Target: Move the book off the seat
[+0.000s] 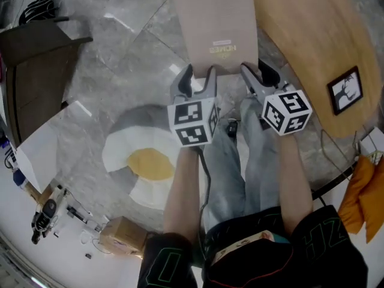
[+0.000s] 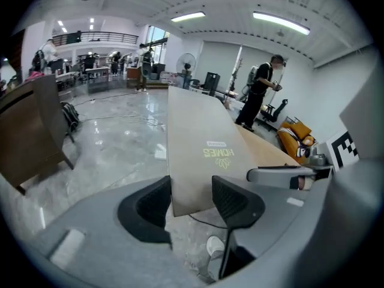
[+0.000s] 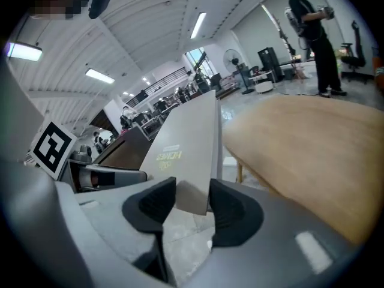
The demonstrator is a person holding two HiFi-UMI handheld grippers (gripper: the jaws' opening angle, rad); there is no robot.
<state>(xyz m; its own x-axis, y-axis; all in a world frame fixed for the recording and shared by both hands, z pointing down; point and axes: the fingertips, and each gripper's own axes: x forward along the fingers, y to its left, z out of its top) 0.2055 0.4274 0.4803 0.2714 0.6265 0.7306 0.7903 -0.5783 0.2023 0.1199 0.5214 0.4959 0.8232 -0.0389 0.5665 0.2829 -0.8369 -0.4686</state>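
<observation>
Looks like you're past the main bit already. The book [image 1: 219,23] is up in the air, nowhere near touching the seat. I'm reading that fried-egg cushion thing [image 1: 147,161] down by your left arm as the seat, and it's bare on top, with the book well apart from it.

Grip looks fine from here. Your left gripper [image 1: 197,80] has its jaws closed on the near-left corner of the book, and your right gripper [image 1: 259,77] is clamped on the near-right corner. So you've got a two-handed hold along the near edge, cover facing up, with the far end sticking out away from you over the floor.

What's left, as far as I can judge, is just parking it somewhere. The round wooden counter [image 1: 306,41] is just beside the book's right edge, so that seems the obvious landing spot, though the task doesn't name one. No part of the book rests on it yet. Until the book is set down and both jaws let go, I'd call it lifted clear but not placed.
</observation>
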